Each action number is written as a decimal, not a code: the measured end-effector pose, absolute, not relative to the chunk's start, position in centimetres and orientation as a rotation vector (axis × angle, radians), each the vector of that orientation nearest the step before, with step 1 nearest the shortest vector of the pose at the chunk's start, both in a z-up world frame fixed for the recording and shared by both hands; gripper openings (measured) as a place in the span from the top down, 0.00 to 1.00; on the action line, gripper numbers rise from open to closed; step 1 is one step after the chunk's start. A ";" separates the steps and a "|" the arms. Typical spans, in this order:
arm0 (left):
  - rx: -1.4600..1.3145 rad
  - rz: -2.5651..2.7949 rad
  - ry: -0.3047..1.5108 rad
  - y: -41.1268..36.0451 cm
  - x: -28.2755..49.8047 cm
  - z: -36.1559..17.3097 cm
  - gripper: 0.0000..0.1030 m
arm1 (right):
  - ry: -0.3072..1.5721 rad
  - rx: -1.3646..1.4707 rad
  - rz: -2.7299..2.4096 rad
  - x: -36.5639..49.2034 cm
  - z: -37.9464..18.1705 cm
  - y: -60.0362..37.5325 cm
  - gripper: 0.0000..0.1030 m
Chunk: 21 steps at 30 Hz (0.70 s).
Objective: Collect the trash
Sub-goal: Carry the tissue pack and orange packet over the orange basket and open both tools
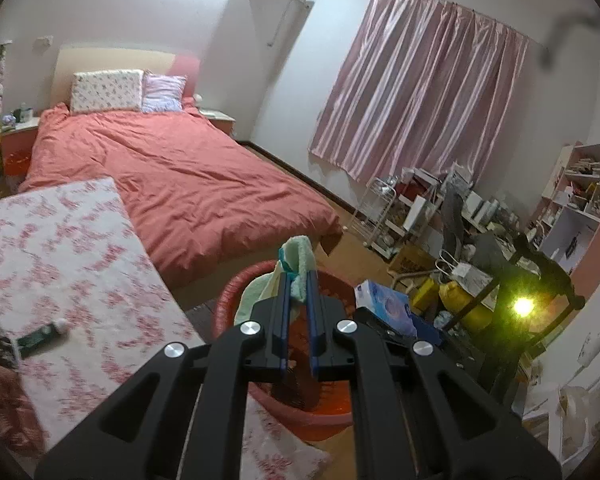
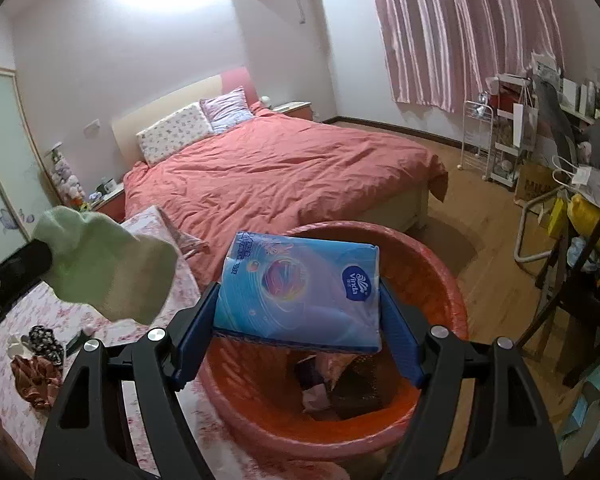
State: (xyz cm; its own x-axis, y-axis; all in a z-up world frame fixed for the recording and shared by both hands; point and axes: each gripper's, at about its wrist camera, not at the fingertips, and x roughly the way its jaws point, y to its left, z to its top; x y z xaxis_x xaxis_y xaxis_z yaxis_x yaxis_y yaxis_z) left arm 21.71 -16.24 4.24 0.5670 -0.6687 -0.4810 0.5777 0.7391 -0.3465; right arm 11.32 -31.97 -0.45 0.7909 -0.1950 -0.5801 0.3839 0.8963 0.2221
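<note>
Over the red basket, both grippers hang with something in their jaws. The right gripper stands wide and is clamped on a blue tissue pack, its blue pads pressing the pack's two sides, and the pack sits tilted above the basket's opening. Down inside the basket lie a few crumpled pieces of trash, dark and pinkish, too jumbled to tell apart. The left gripper is nearly together, pinching a pale green cloth that sticks up past the fingertips and droops to one side; in the right wrist view the same cloth shows as a green bundle at the left edge, above the floral mattress.

That floral mattress lies just beside the basket, touching or almost touching its rim. On it sit a dark patterned rag, a rust-coloured rag and a small dark object with a white ball beside it. Behind stands a bed under a salmon cover with two pillows. Off to the right, near the pink curtain, a white wire rack, a yellow bag and crowded shelves fill the floor.
</note>
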 end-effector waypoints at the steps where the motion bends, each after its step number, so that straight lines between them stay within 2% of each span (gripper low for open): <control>1: -0.156 -0.741 0.638 -16.6 21.9 3.9 0.92 | 0.582 0.345 -0.324 11.3 -0.6 -32.3 0.27; 12: -0.126 -0.773 0.733 -20.9 23.9 0.3 0.90 | 0.587 0.368 -0.352 11.7 -1.8 -34.9 0.27; 15: -0.125 -0.753 0.764 -21.3 24.5 -0.9 0.82 | 0.594 0.379 -0.348 11.9 -2.3 -35.4 0.26; 17: -0.128 -0.742 0.777 -21.2 24.8 -1.3 0.72 | 0.605 0.390 -0.346 12.0 -2.6 -35.6 0.25; 21: -0.125 -0.708 0.795 -20.7 25.2 -2.1 0.66 | 0.614 0.397 -0.352 11.8 -3.0 -35.9 0.22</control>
